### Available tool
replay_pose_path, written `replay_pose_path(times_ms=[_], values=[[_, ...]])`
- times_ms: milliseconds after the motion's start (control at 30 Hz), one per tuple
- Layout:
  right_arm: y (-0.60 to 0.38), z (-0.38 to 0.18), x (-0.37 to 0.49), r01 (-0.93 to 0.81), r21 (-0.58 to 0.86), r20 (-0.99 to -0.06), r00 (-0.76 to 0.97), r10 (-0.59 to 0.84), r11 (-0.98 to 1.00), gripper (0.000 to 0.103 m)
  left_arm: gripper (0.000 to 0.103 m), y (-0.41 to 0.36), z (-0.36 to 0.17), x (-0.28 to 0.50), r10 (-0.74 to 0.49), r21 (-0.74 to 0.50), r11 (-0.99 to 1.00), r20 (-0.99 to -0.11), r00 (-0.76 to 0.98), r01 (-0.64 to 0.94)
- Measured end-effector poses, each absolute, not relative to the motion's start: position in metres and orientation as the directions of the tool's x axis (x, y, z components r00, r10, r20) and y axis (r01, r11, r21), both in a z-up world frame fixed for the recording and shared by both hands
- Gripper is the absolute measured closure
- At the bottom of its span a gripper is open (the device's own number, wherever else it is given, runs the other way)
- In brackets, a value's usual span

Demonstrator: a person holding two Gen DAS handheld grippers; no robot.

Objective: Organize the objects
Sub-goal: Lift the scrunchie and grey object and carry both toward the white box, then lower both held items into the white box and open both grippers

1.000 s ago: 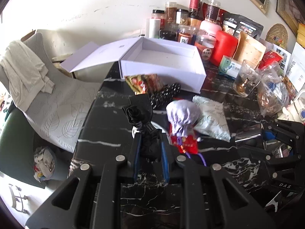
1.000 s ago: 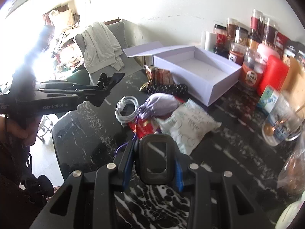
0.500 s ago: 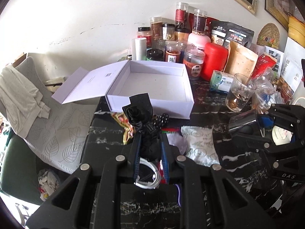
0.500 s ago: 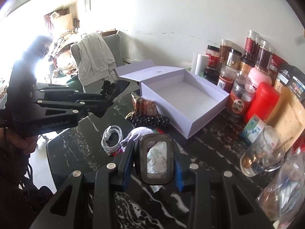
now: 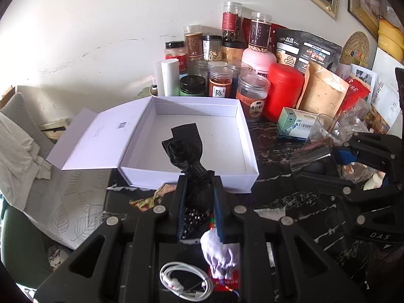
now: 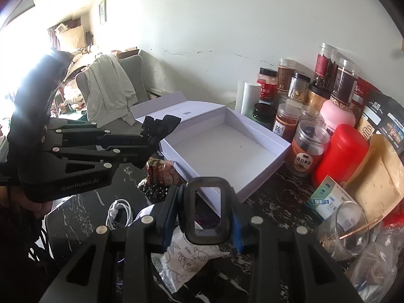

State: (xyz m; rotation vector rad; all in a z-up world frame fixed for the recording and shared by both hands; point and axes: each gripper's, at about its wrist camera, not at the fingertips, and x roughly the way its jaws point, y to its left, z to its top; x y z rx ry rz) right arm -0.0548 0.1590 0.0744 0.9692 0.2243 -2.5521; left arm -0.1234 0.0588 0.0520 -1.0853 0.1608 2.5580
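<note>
Black marble-look tabletop [image 5: 290, 197] w/ white veins, cluttered. Nearest: coiled white cable [image 5: 185, 281] and pale cloth pouch [image 5: 219, 253] under the left gripper [image 5: 199, 194], plus a white printed sachet [image 6: 188, 255] by the right gripper [image 6: 205, 209].

Left gripper is clenched on a black drawstring pouch [image 5: 186, 156]; pouch's long axis runs along the fingers, bunched neck pointing away toward the wall, over the near edge of the open white box [image 5: 192, 179]. Right gripper grasps a black rounded-rectangle frame w/ see-through middle [image 6: 207, 212], upright, long axis vertical.

Box interior bare, lid flap [image 5: 101, 139] laid open to the left. Beyond: jars [image 5: 253, 99], red canister [image 5: 284, 91], kraft bag [image 5: 320, 91], glass [image 6: 343, 229], white wall. Chair w/ draped cloth [image 6: 108, 91] at left.

Vs. a sec ago: both grippers moved forward; pouch was over the clutter, box now much closer.
</note>
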Motion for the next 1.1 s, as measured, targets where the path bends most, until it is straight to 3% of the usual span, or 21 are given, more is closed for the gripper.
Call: replay_pose_path(times_ms=[700, 1100], values=[[0.175, 0.070, -0.194, 0.351, 0.019, -0.666, -0.694, -0.274, -0.936, 0.067, 0.085, 0.085, 0.031, -0.283, 0.251, 0.034, -0.914, -0.738, -0.627, -0.405], [0.180, 0.034, -0.263, 0.315, 0.045, -0.732, -0.636, -0.246, -0.948, 0.067, 0.085, 0.102, -0.007, -0.354, 0.231, 0.041, -0.903, -0.793, -0.563, -0.427]])
